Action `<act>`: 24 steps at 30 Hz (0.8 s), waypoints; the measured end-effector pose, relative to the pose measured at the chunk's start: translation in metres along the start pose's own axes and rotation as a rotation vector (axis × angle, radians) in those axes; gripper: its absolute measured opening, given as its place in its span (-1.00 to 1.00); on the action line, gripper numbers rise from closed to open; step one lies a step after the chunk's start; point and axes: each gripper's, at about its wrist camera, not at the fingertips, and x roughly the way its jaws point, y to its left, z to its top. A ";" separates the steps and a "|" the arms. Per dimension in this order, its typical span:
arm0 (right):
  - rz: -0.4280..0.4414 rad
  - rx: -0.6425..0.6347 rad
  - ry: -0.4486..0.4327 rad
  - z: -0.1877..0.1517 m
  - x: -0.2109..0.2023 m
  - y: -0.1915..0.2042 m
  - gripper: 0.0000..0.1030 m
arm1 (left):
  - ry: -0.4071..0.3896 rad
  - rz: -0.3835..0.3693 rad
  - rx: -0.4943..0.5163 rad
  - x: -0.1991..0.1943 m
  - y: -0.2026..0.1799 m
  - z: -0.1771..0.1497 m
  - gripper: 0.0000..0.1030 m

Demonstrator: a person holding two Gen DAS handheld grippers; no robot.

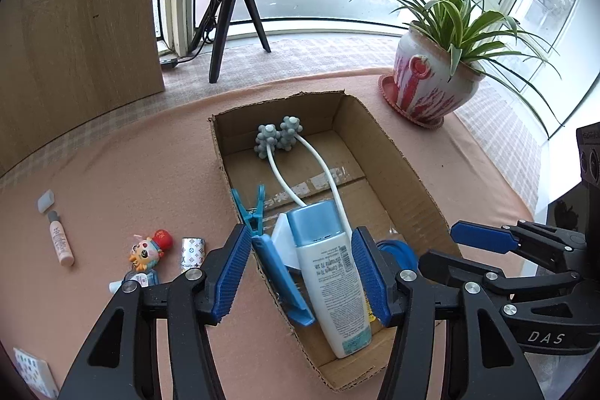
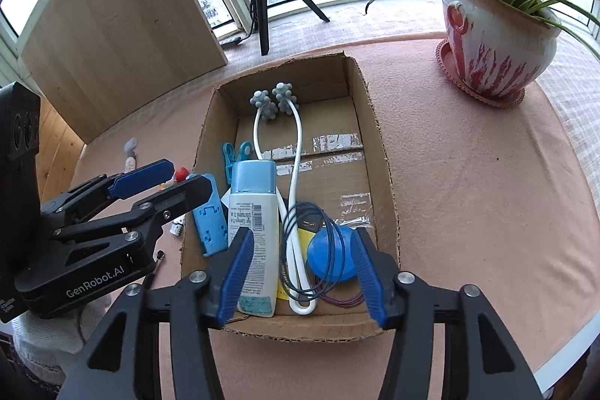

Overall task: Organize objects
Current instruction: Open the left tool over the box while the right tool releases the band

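In the cardboard box [image 1: 393, 152], the lotion bottle [image 1: 330, 272] lies between the spread, untouching left hand-held gripper [image 1: 300, 276].

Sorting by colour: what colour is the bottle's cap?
Light blue cap; right wrist view.

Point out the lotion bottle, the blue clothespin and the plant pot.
lotion bottle [image 2: 254, 227], right wrist view, on its white labelled body.
blue clothespin [image 1: 252, 212], left wrist view, near its hinge.
plant pot [image 1: 431, 81], left wrist view, on its red-and-white side.
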 end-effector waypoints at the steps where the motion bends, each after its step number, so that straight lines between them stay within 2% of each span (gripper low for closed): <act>1: -0.002 -0.002 0.001 0.000 0.000 0.001 0.02 | -0.001 0.003 -0.003 -0.001 0.002 -0.001 0.16; 13: 0.029 -0.029 0.003 -0.003 0.000 0.026 0.03 | 0.006 0.030 -0.055 -0.020 0.040 -0.020 0.16; 24: 0.103 -0.096 0.023 -0.010 0.005 0.076 0.05 | 0.014 0.109 -0.159 -0.055 0.116 -0.058 0.16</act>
